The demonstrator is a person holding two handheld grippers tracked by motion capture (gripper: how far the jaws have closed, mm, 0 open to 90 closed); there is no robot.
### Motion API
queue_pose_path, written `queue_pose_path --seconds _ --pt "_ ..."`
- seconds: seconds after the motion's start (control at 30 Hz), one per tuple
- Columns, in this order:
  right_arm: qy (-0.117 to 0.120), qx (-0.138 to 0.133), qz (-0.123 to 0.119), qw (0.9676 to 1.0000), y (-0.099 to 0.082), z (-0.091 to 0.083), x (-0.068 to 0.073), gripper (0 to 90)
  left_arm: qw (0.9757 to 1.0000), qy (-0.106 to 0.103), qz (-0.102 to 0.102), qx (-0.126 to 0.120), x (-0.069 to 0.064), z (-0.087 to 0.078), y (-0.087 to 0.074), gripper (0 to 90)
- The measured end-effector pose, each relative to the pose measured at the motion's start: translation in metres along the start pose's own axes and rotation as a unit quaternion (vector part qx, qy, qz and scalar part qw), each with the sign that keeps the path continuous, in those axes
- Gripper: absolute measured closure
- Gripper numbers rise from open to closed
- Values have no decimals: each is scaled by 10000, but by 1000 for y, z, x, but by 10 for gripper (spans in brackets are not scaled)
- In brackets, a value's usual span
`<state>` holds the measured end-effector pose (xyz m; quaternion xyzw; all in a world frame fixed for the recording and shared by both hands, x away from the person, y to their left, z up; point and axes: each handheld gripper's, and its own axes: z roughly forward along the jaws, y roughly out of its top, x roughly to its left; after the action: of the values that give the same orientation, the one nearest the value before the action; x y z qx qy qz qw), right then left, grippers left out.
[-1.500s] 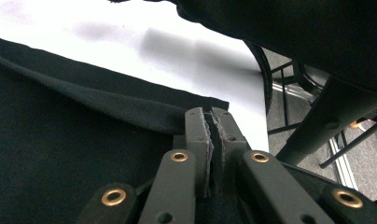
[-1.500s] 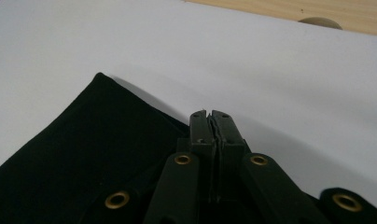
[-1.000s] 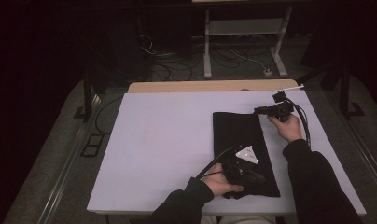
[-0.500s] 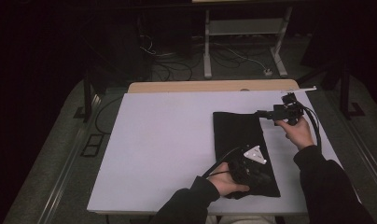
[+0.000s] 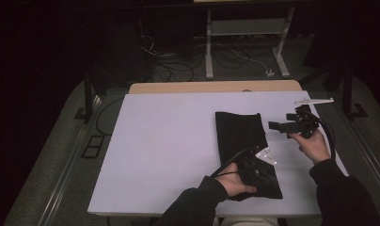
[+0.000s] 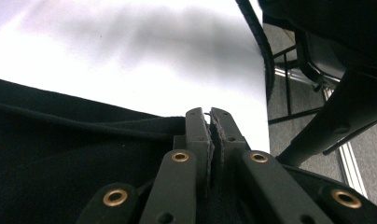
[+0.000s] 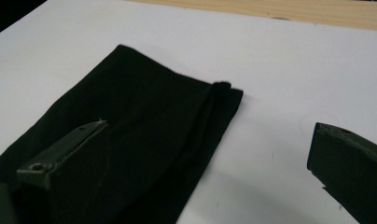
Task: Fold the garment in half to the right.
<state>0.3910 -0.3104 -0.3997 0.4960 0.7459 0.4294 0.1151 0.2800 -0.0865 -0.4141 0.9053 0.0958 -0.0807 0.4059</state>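
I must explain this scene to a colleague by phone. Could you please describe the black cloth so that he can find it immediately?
Look at the white table in front of the person. On its right half lies the black cloth, folded into a long flat strip running away from the person. It is the one dark, soft thing lying on the white surface; the left tool pinches its near end, and the right tool hovers open beside its far end.

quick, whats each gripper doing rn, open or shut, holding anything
left gripper: shut on the near edge of the black cloth.
right gripper: jaws just opened wide, holding nothing, off the cloth.
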Motion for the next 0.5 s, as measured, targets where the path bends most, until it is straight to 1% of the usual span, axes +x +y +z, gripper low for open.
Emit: queue_pose_path --seconds 0.1,0.17,0.23,0.37,0.43,0.5 --pt "0 -50 27 10000 -10 -7 0 0 9999 48 60 99 1 3 3 854" --pt "-31 -68 69 9999 -15 -13 0 0 9998 64 18 180 0 6 4 854" --pt "-51 -162 103 9998 -20 -19 -1 0 9996 88 52 255 0 9 5 854" --pt "-57 -367 244 9990 -28 -33 -3 0 9992 110 -1 391 1 14 6 854" --pt "-97 -370 263 9989 -31 -39 -3 0 9990 123 -41 423 1 16 6 854" --pt "-97 -453 294 9985 -35 -44 -3 0 9987 133 -28 496 2 17 6 852"
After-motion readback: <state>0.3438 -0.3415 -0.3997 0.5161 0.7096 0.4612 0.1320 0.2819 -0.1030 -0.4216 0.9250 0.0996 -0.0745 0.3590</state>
